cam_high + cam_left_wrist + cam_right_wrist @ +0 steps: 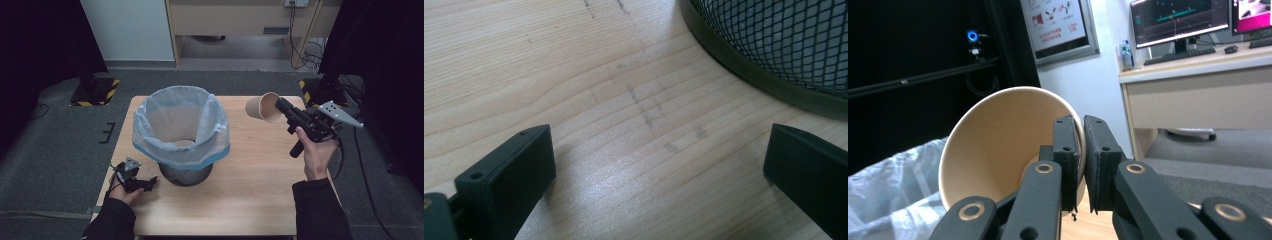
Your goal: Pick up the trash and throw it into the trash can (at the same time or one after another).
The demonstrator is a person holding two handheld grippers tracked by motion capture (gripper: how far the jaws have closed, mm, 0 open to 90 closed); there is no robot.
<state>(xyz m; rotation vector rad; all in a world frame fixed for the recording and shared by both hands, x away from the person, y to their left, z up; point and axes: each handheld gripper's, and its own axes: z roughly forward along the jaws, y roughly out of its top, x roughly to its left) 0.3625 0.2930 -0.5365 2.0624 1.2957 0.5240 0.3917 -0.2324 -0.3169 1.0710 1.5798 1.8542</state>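
— The lined bin (181,134) is off to the side of the jaws, and the paper cup (263,107) hangs by its rim wall, clamped in the right gripper (286,107). A thin pinch; it could slip and drop short.
— Right hand's raised, cup tipped sideways. The left gripper (145,184) rests on the table (250,190), jaws apart, empty.

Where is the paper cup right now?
In the high view the cup hangs in the air above the table's far right part, pinched by its rim in the right gripper, just right of the bin.
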